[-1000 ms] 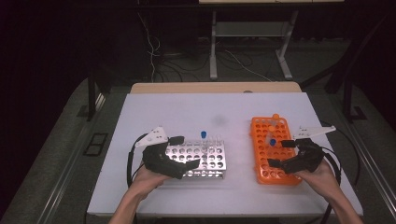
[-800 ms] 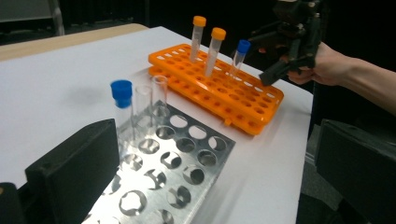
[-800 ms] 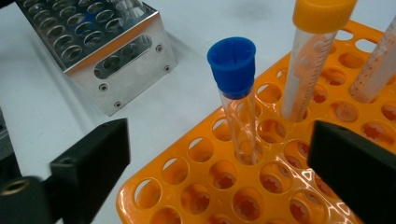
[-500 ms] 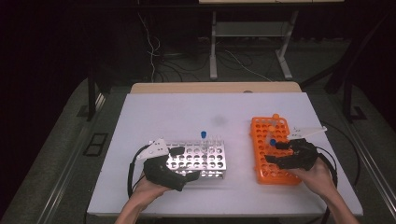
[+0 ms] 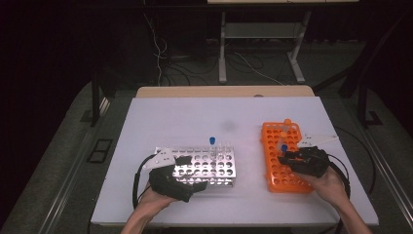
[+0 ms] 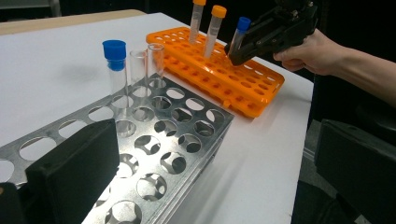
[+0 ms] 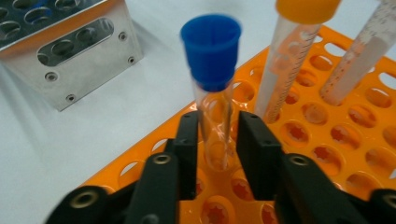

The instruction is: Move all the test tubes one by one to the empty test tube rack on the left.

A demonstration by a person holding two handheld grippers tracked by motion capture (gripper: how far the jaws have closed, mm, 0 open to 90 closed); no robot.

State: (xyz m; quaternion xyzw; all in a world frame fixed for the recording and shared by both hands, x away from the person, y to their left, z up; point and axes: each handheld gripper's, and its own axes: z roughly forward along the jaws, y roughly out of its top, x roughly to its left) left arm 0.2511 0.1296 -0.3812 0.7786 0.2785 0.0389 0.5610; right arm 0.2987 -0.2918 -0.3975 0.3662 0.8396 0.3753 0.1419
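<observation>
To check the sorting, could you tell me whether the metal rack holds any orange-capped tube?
No, the metal rack holds a blue-capped tube and two uncapped ones; the orange-capped tubes stand in the orange rack.

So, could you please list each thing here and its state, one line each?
Right gripper: jaws just closed, shut on the blue-capped clear tube.
Orange plastic rack: holds two orange-capped tubes, upright.
Silver metal rack: holds one capped tube, two uncapped.
Left gripper: at the metal rack.
</observation>
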